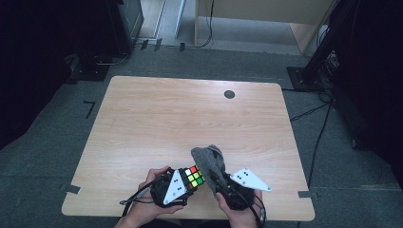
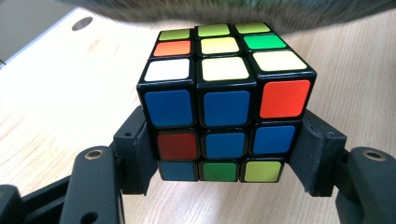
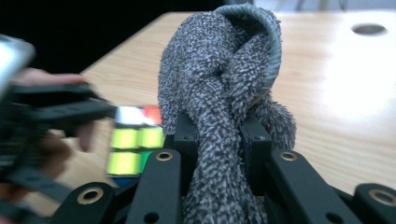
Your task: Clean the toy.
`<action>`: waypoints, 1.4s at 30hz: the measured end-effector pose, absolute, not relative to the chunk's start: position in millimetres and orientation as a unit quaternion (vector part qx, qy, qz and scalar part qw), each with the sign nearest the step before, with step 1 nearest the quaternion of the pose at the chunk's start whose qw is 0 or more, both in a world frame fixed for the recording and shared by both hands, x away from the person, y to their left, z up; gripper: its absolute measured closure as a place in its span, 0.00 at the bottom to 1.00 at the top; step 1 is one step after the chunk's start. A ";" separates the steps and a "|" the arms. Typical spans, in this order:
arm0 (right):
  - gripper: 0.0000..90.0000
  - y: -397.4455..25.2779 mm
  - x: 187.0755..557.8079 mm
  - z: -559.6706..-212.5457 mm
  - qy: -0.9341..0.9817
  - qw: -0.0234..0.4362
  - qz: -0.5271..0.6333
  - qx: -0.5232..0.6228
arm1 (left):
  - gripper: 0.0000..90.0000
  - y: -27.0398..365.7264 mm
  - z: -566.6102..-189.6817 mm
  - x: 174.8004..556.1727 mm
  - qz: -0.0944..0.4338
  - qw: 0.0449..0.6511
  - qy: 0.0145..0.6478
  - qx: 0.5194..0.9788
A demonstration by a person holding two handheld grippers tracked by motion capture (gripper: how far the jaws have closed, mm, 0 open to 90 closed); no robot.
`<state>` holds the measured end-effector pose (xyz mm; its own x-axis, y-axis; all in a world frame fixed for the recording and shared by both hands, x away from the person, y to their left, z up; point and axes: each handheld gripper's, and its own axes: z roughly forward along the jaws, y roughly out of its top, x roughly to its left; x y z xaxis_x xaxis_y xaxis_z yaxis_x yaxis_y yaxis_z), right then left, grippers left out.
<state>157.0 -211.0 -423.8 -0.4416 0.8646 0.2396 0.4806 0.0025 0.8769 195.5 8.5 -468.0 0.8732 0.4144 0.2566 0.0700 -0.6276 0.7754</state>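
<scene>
At the table's near edge, the left gripper (image 2: 223, 154) clamps the puzzle cube (image 2: 224, 100) aloft; the right gripper (image 3: 217, 140) pinches a grey cloth (image 3: 224, 70) (bunched) just beside it; wiping seems barely begun.

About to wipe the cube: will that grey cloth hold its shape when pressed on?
Probably not: the cloth droops in folds above the right hand-held gripper, so it looks floppy. Its fuzzy pile likely grips the cube rather than sliding.
</scene>
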 end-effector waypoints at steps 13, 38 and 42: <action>0.82 -207.8 161.9 -434.1 0.703 0.205 0.477 0.486 | 0.38 9.8 -465.8 193.4 0.210 0.420 0.135 0.872; 0.82 -212.2 160.5 -431.3 0.694 0.202 0.482 0.495 | 0.38 12.8 -464.0 192.8 0.207 0.430 0.132 0.869; 0.82 -211.0 154.8 -421.7 0.686 0.197 0.507 0.483 | 0.38 12.8 -464.8 194.1 0.206 0.425 0.133 0.871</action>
<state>154.8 -211.0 -421.7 -0.4559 0.8625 0.2198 0.4640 0.0196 0.8856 194.1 12.8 -464.8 0.8801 0.4065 0.2452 0.0566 -0.6026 0.7960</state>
